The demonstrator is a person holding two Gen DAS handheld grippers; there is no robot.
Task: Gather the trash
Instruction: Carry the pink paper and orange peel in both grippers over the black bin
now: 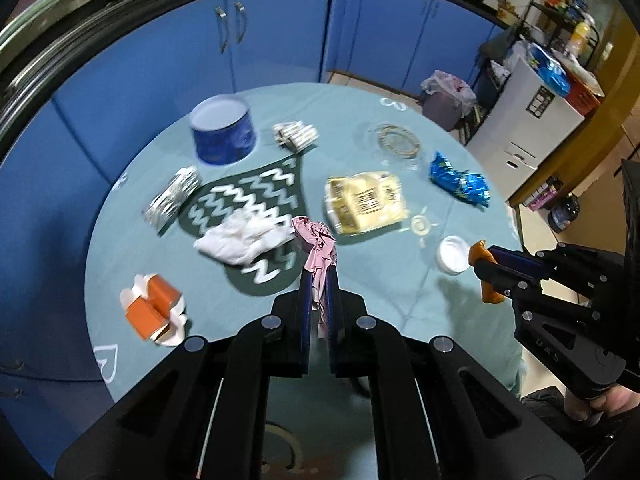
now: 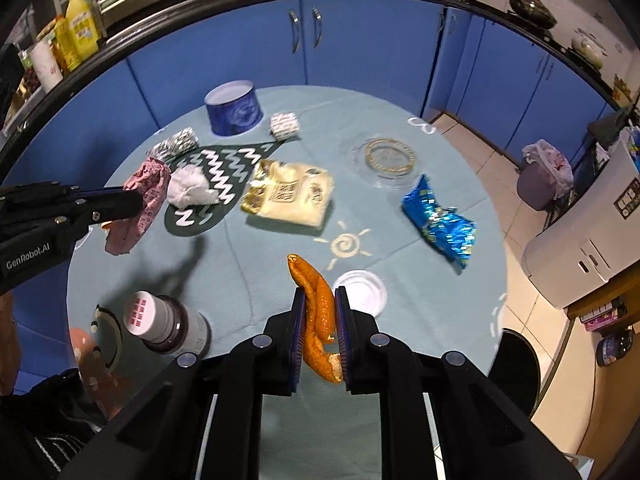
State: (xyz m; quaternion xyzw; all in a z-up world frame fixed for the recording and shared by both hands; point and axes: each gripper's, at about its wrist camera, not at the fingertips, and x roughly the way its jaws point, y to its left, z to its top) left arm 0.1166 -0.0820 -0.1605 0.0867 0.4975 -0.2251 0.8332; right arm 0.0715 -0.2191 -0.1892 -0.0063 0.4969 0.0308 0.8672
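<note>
**Both tools loaded above the littered counter**

Blue cabinet doors [image 1: 280,32] curve behind the round counter [image 1: 132,248], which wears a pale teal cloth with a dark green zigzag patch in the middle. My left tool [image 1: 319,280] is pressed together on a crumpled pink wrapper [image 1: 316,244], which sticks out past the tips above the cloth. My right tool [image 2: 320,300] is pinching an orange peel [image 2: 316,300] that curls up between the blue pads and hangs out below them; the same peel shows at the tips in the left view too.

Litter lies scattered on the cloth. A wad of white tissue [image 1: 244,238] lies on the green patch, just beside the pink wrapper as I see it. A yellow snack bag [image 1: 366,202] lies near the centre, and a crushed blue foil bag [image 1: 460,180] sits well apart from it toward the right edge. A torn orange carton [image 1: 154,312] rests near the left edge, a silver foil wrapper [image 1: 174,196] farther back. A blue round tin [image 1: 222,128] stands upright at the far side, with a small patterned packet [image 1: 296,134] beside it. A white lid [image 1: 452,256] lies near my right tool. A capped bottle [image 2: 168,324] stands upright at the near left edge in the right view.
</note>
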